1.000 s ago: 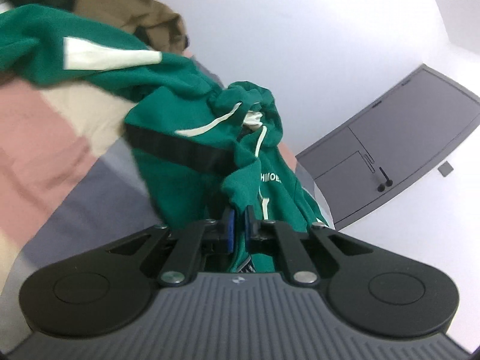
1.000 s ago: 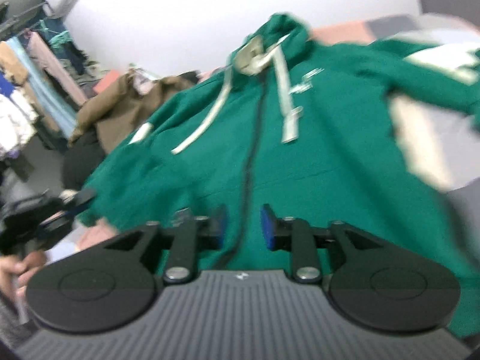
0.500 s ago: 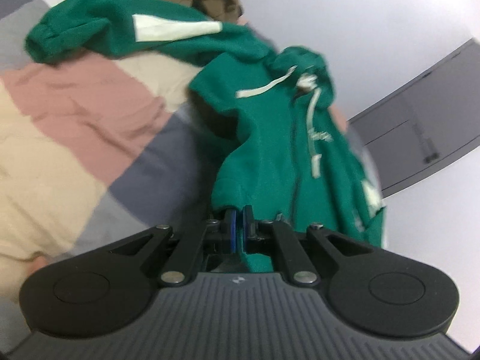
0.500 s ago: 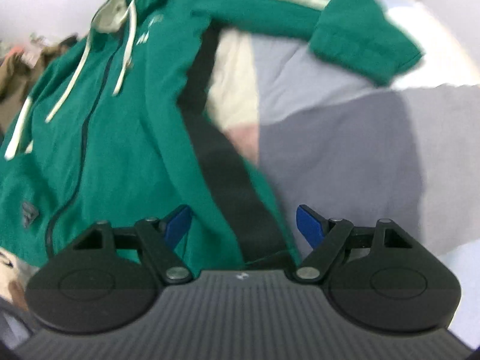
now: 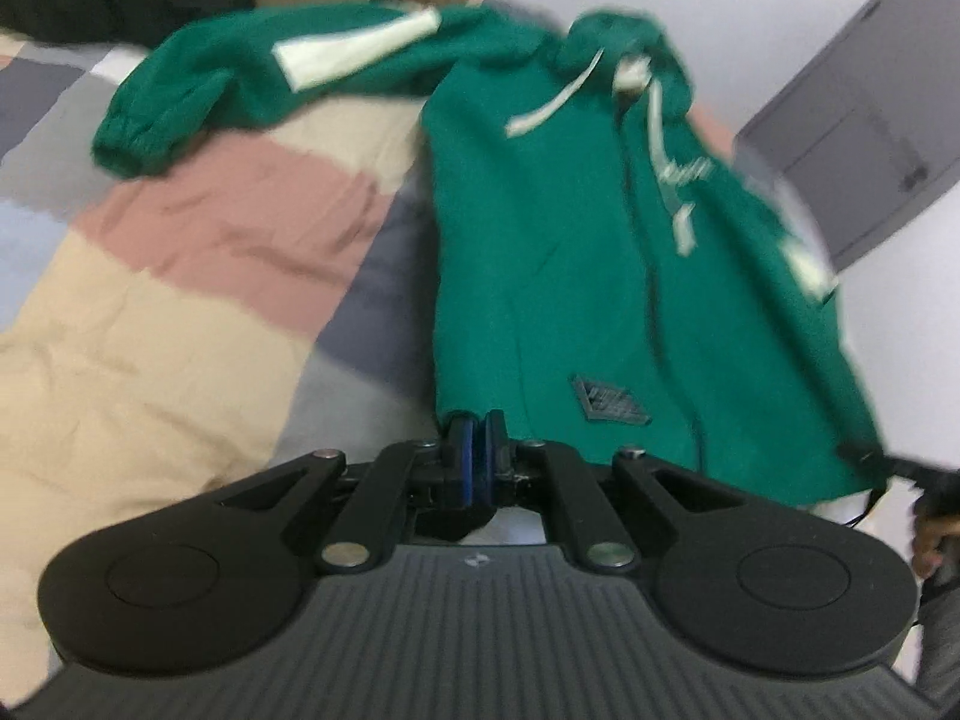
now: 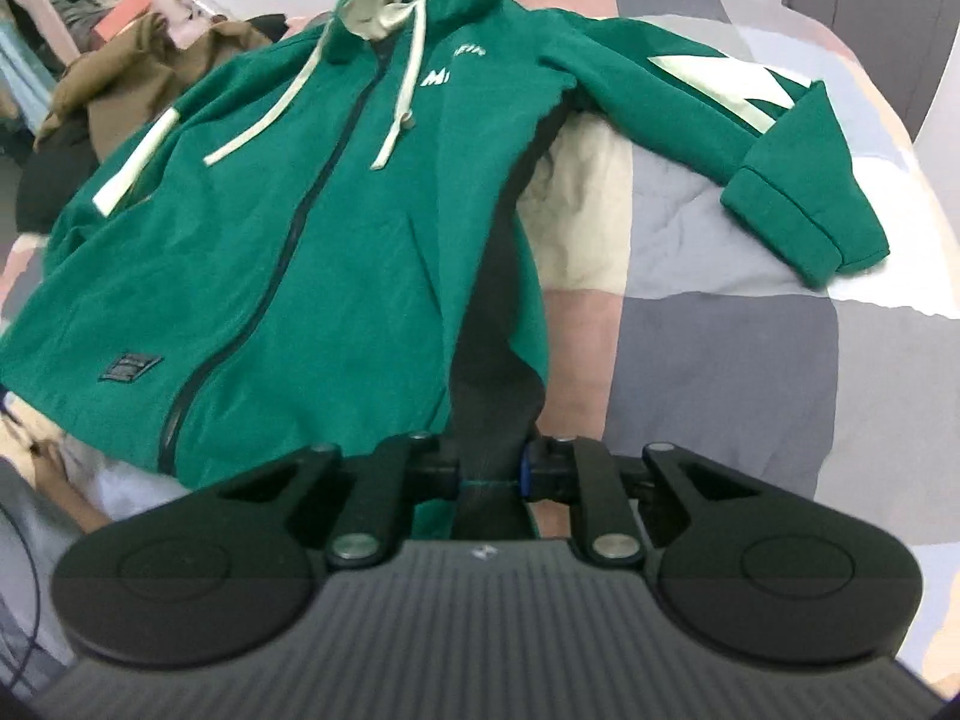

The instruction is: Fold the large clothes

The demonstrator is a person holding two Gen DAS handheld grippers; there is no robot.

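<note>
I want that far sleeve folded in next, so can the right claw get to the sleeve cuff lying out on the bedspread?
Probably not yet: the right claw is shut on the green hoodie hem. Once released, nothing covers the sleeve cuff.

White lettering sits on the chest of the green hoodie [image 6: 312,204]; only an "M" reads clearly, the arched word above it too blurred to make out. The dark patch [image 6: 131,367] near its hem carries print too small to read.

Green hoodie [image 6: 372,228] with cream stripes; pink-beige-grey checked bedspread [image 6: 720,360]
</note>
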